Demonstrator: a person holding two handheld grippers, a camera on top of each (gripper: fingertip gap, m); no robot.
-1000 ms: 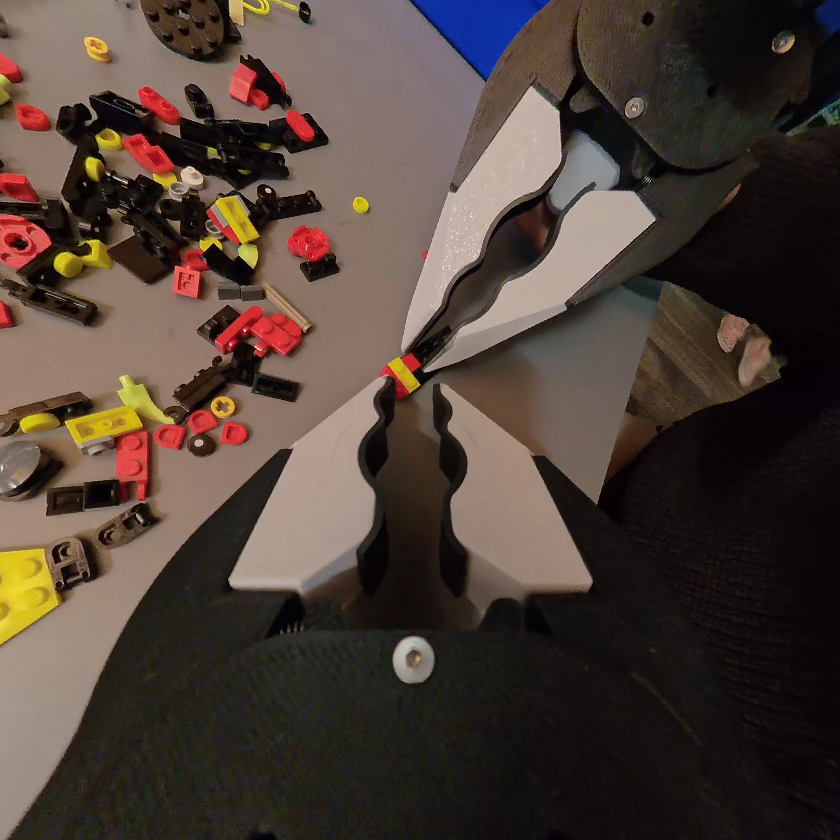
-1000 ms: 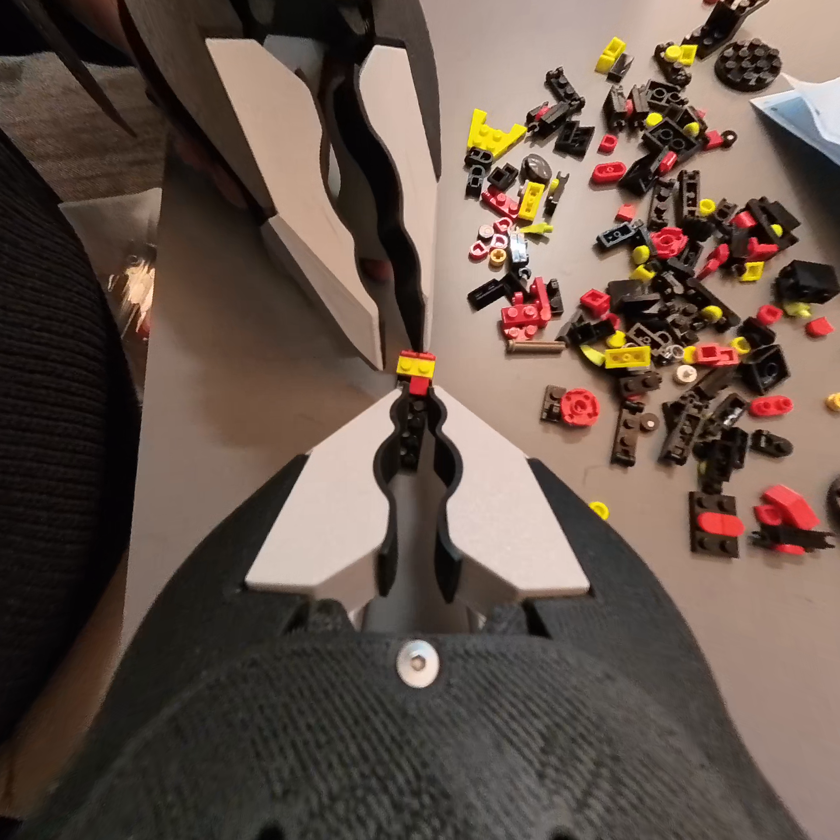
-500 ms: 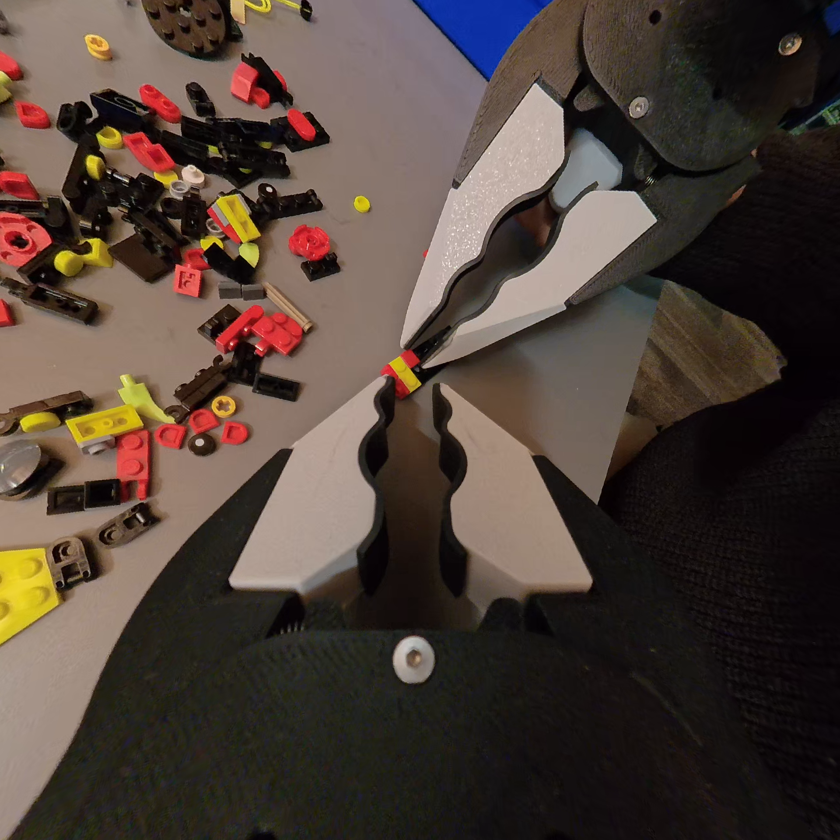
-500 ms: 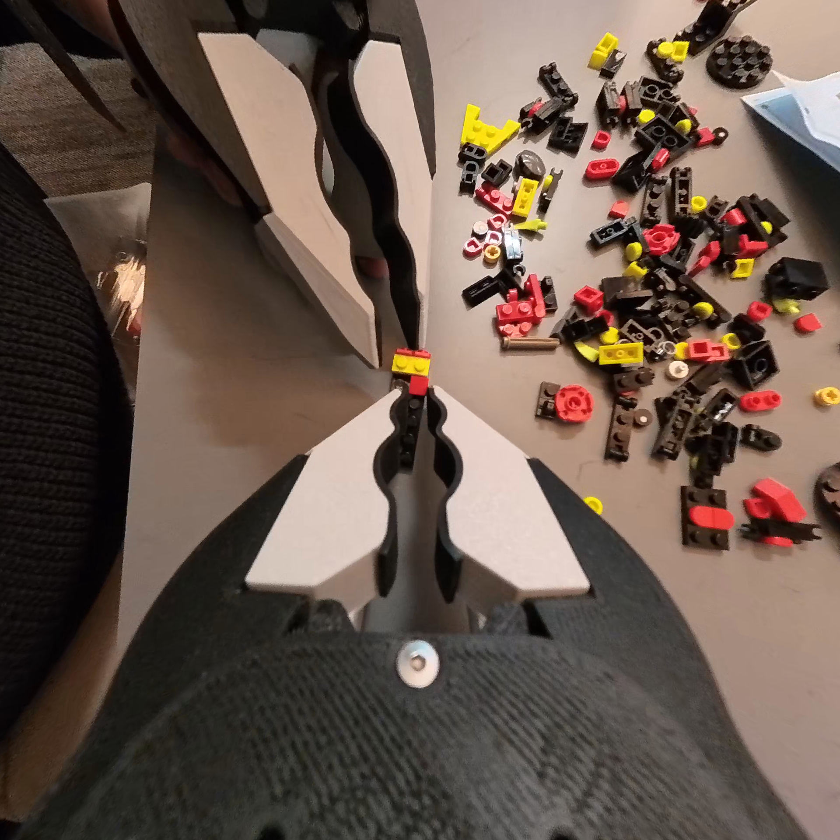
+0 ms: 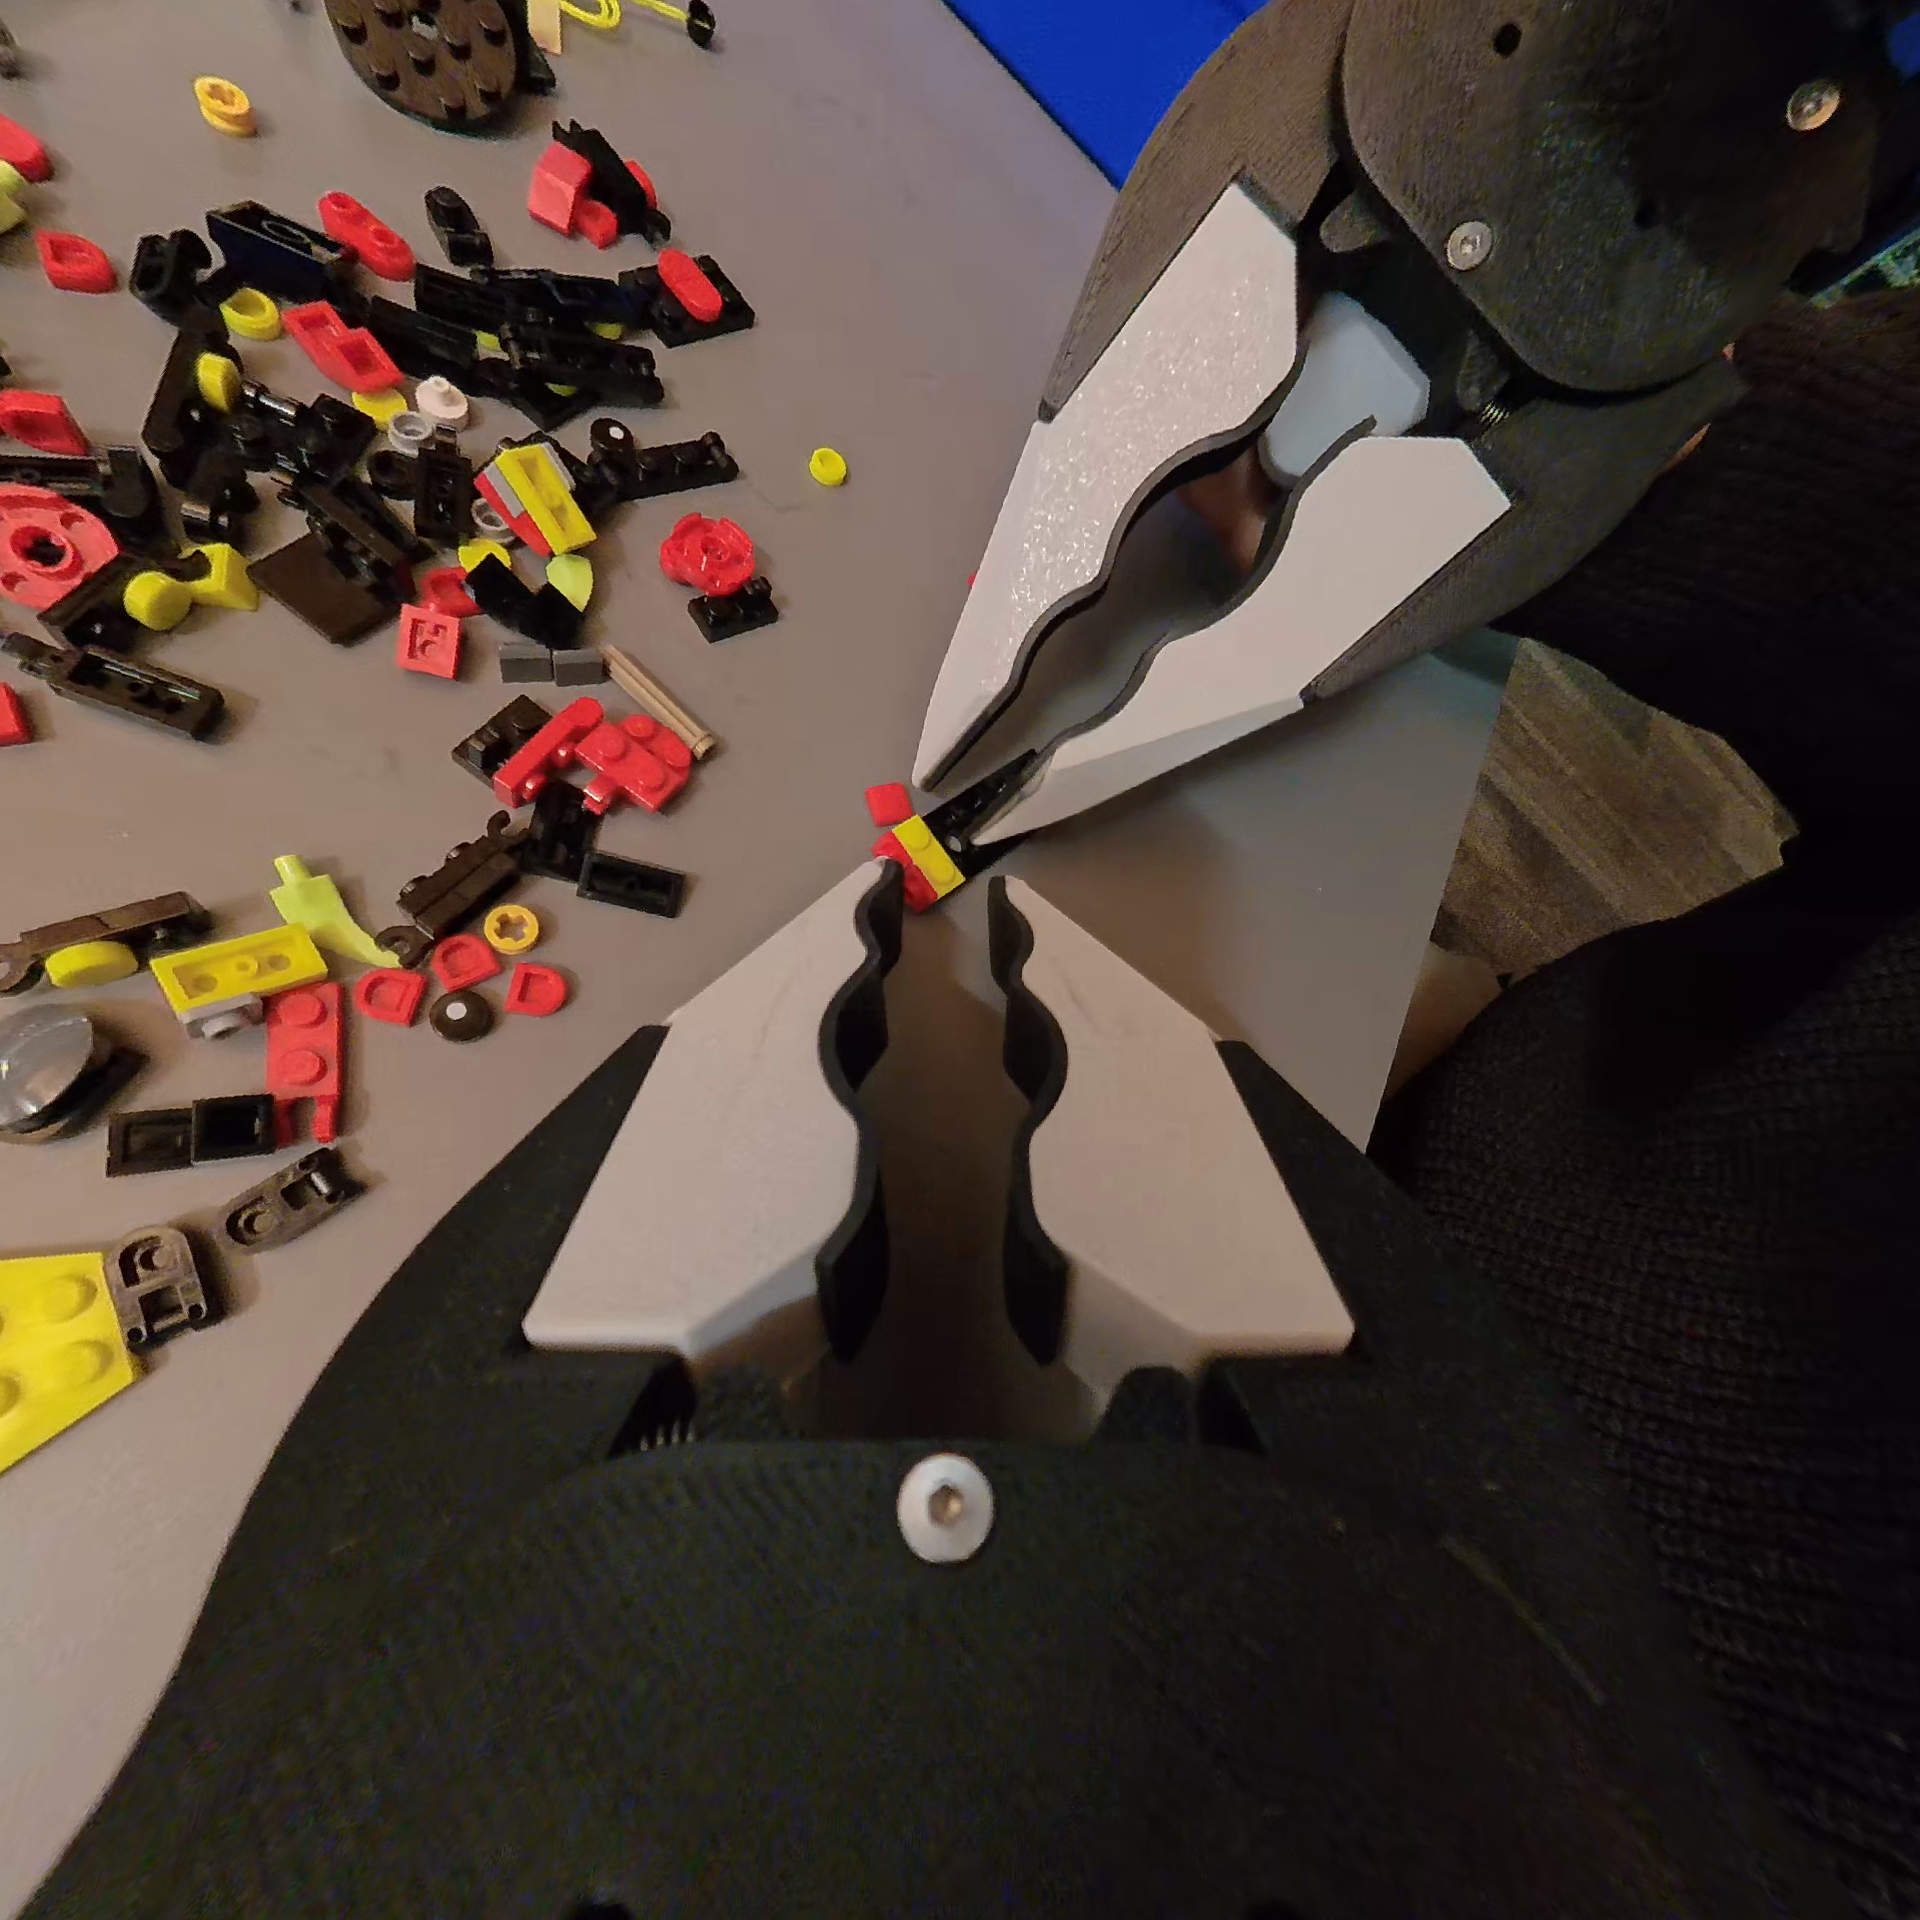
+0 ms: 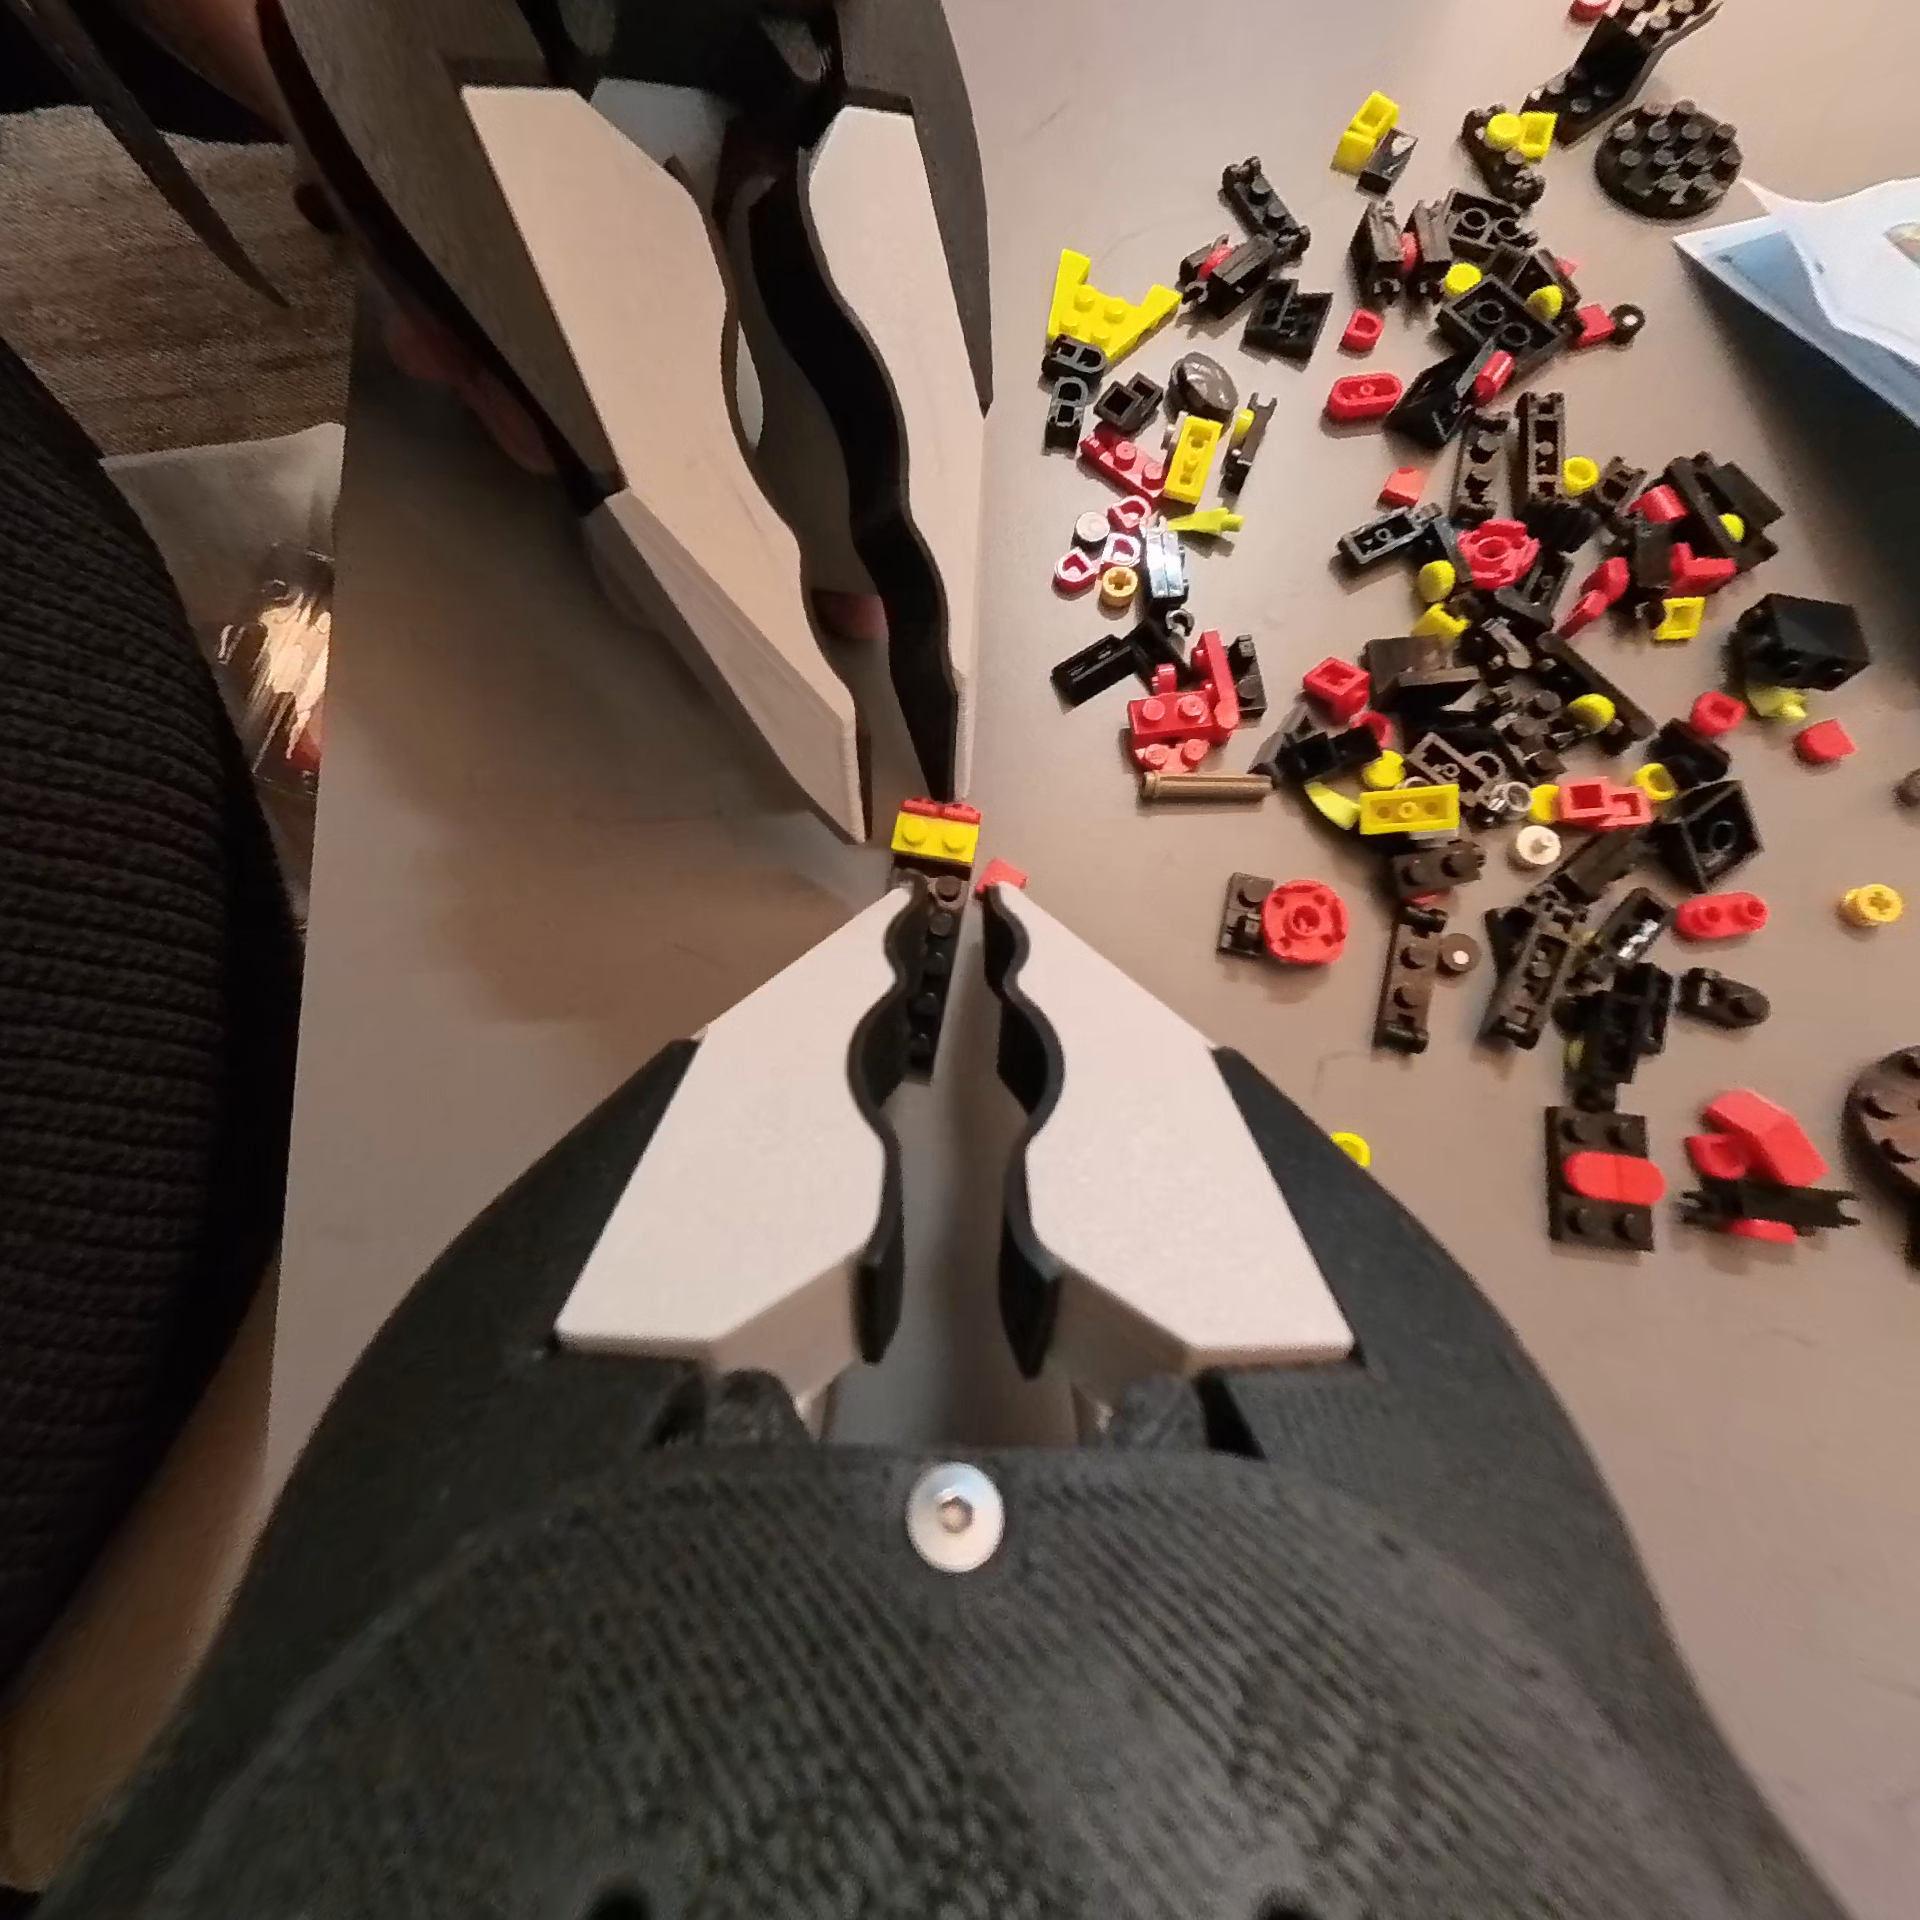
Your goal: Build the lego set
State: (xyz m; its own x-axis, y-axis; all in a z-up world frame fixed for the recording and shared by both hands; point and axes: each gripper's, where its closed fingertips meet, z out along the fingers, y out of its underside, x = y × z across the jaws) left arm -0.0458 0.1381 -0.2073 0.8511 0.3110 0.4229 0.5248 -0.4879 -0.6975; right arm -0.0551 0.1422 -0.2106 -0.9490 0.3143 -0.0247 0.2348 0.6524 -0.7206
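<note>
My right gripper (image 6: 945,896) is shut on a black studded plate (image 6: 928,966) that carries a small yellow-and-red stack (image 6: 937,831) at its far end. It holds this above the grey table (image 6: 582,790). In the left wrist view the same stack (image 5: 925,857) sits at the tips of my left gripper (image 5: 940,881), which is open and touches it only with its left fingertip (image 5: 883,883). The right gripper (image 5: 971,800) comes in there from the upper right. A tiny loose red piece (image 5: 886,802) is beside the stack; in the right wrist view it (image 6: 1000,873) rests at the right fingertip.
Many loose black, red and yellow pieces are spread over the table (image 5: 343,540) (image 6: 1475,665). A black round plate (image 5: 442,52) lies at the far edge. A blue-white paper sheet (image 6: 1829,281) lies far right. A dark sleeve (image 5: 1714,1143) and the table's near edge (image 5: 1392,1039) are close by. Left and right tips are no more than a few centimetres apart.
A tiny red piece that sat on the stack has come off and now lies just beside it. Both grippers have stayed almost in place.
</note>
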